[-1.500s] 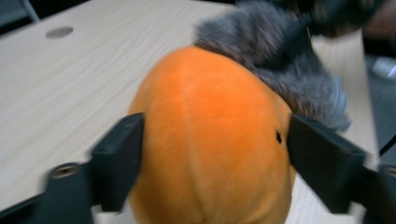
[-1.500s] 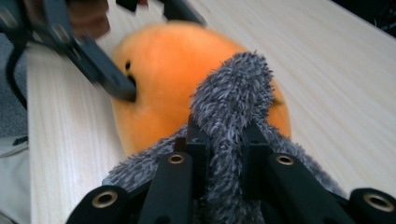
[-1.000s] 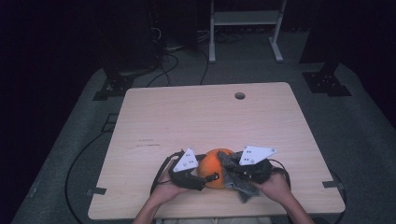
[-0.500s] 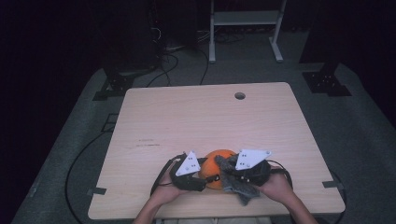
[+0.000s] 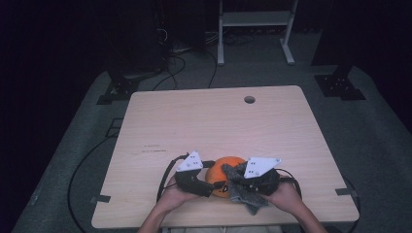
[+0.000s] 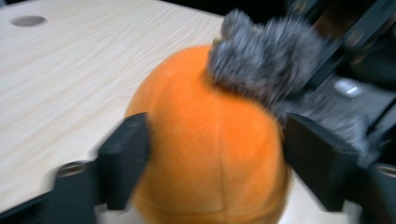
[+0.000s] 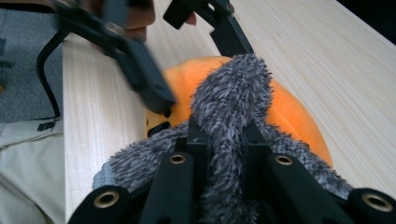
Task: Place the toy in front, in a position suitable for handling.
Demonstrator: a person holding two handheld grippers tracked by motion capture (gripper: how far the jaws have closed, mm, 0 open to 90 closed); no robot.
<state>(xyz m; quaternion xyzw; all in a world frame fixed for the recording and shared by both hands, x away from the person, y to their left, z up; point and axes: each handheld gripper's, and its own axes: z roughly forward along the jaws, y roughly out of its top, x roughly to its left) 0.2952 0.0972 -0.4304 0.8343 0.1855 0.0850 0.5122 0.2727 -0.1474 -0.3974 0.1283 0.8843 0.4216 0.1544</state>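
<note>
An orange plush toy (image 5: 221, 170), round like a pumpkin, sits on the table near the front edge. My left gripper (image 5: 214, 183) reaches it from the left. In the left gripper view the black jaws of that gripper (image 6: 217, 158) stand on both sides of the toy (image 6: 205, 140) and touch it; they have just been opening a little. My right gripper (image 5: 239, 180) is shut on a grey fuzzy cloth (image 5: 245, 194). Seen from the right gripper (image 7: 224, 135), a fold of the cloth (image 7: 231, 93) rises between the jaws and drapes over the toy (image 7: 289, 112).
The light wooden table (image 5: 218, 126) has a round cable hole (image 5: 249, 99) near its far edge. Both hands rest at the front edge. A metal stand (image 5: 255, 19) and floor cables (image 5: 170, 53) lie beyond the table on grey carpet.
The grey cloth in the right gripper has come further left over the orange toy. The left jaws have closed in around the toy. Both hands have hardly shifted.
</note>
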